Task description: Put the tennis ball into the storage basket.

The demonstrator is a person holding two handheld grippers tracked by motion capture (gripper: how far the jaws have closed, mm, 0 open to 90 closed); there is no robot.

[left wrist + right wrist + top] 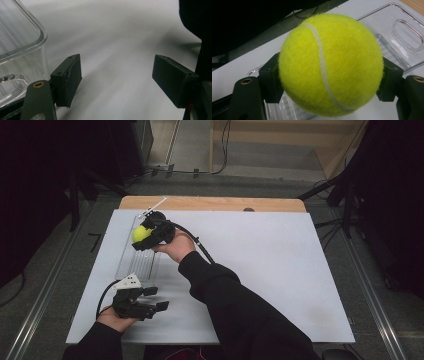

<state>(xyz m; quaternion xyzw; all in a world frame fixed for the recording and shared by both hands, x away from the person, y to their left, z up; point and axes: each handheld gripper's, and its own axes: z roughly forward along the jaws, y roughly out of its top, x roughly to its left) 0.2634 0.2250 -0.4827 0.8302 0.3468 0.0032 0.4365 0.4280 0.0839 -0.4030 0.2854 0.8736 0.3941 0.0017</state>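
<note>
The right gripper (142,236) reaches far forward, fingers clamped, while the left gripper (156,299) rests spread apart.

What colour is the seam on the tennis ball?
White, on the yellow-green tennis ball; clearest in the right gripper view.

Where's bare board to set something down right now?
The white board is bare right of the sleeve. The left side is crowded: clear plastic tray, right gripper clamping the yellow tennis ball above it, open left gripper beside it.
</note>
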